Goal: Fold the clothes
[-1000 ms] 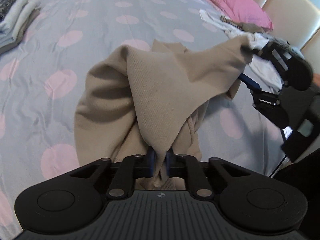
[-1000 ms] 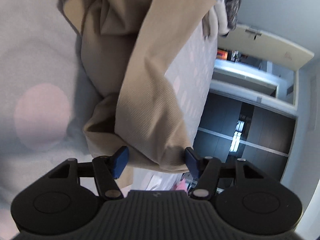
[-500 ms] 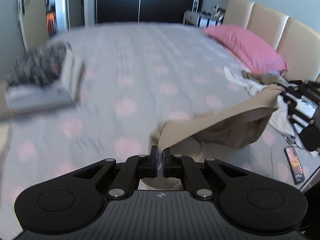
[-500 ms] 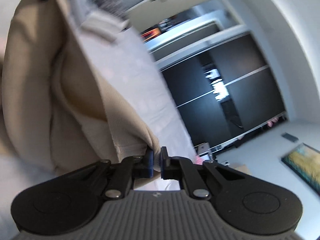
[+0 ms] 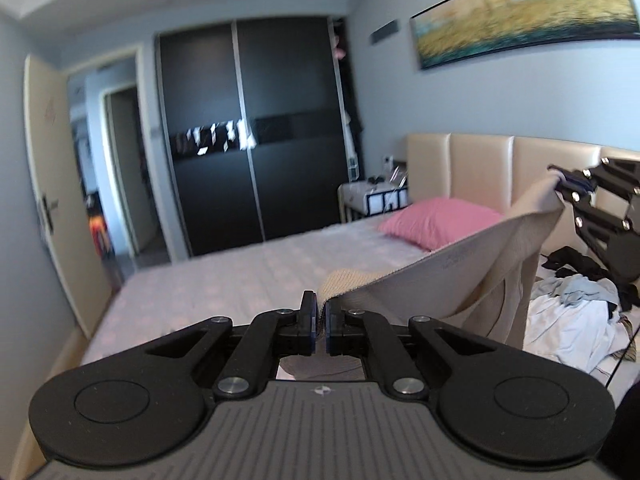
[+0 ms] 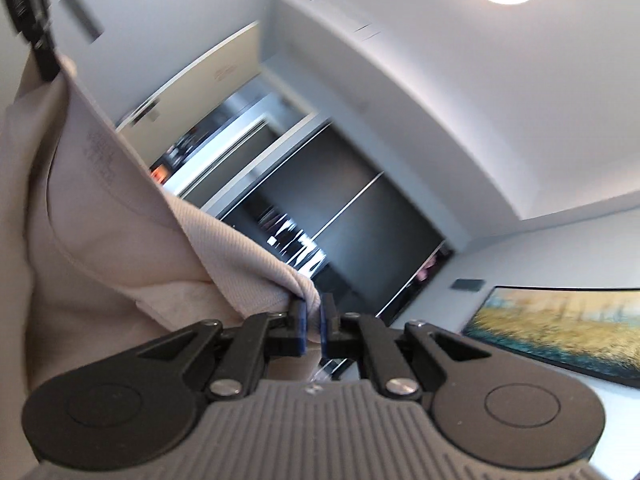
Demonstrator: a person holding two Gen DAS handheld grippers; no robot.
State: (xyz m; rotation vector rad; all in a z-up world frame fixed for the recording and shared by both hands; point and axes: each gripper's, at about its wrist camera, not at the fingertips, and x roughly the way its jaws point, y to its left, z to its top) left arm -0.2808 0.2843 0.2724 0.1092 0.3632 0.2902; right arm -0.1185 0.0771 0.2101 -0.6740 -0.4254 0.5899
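Note:
A beige knit garment [image 5: 452,276] hangs in the air, stretched between both grippers above the bed. My left gripper [image 5: 319,318] is shut on one corner of its ribbed edge. At the right of the left wrist view, my right gripper [image 5: 564,186] pinches the opposite corner. In the right wrist view the right gripper [image 6: 313,322] is shut on a fold of the garment [image 6: 100,220], which fills the left side and runs up to the left gripper [image 6: 44,68] at the top left corner.
A bed [image 5: 240,276] with a pale dotted cover lies below, with a pink pillow [image 5: 440,220] by the beige headboard [image 5: 480,168]. A heap of white and dark clothes [image 5: 572,320] lies at the right. A dark wardrobe [image 5: 248,140] and an open door [image 5: 52,200] stand beyond.
Both grippers have risen well above the bed, lifting the beige garment off it. The right gripper, open around the cloth a second ago, has shut on it and rolled.

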